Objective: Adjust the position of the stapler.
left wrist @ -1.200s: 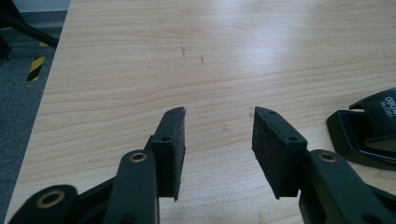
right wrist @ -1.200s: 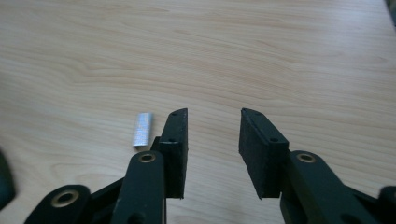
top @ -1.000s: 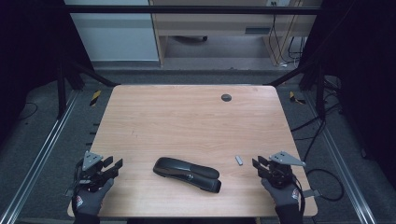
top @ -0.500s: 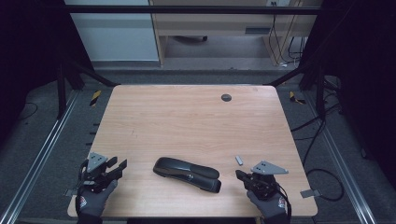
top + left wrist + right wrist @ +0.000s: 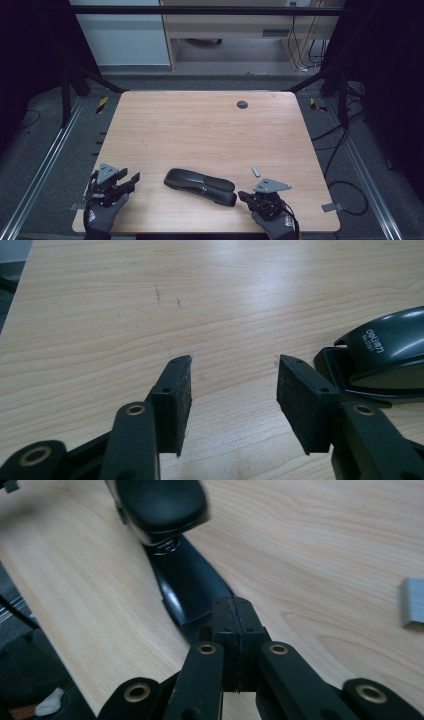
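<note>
A black stapler (image 5: 200, 186) lies flat near the front middle of the wooden table (image 5: 200, 130), its length running left to right. My left gripper (image 5: 131, 180) rests open at the front left, a little left of the stapler (image 5: 385, 350); nothing sits between its pads (image 5: 175, 395). At the front right, my right gripper (image 5: 244, 196) is shut, pads pressed together with nothing between them. Its tips (image 5: 233, 615) are right at the stapler's (image 5: 190, 585) near end. A small grey strip of staples (image 5: 256, 171) lies just right of the stapler, also seen in the right gripper view (image 5: 414, 609).
A dark round grommet (image 5: 242, 104) is set in the table's far side. Metal frame rails (image 5: 45, 160) run along both sides, with cables (image 5: 345, 140) on the floor at the right. The table's front edge lies just under both hands.
My right gripper has moved left and forward to the stapler's right end. The left gripper has shifted slightly right. The stapler and staples have not moved.
</note>
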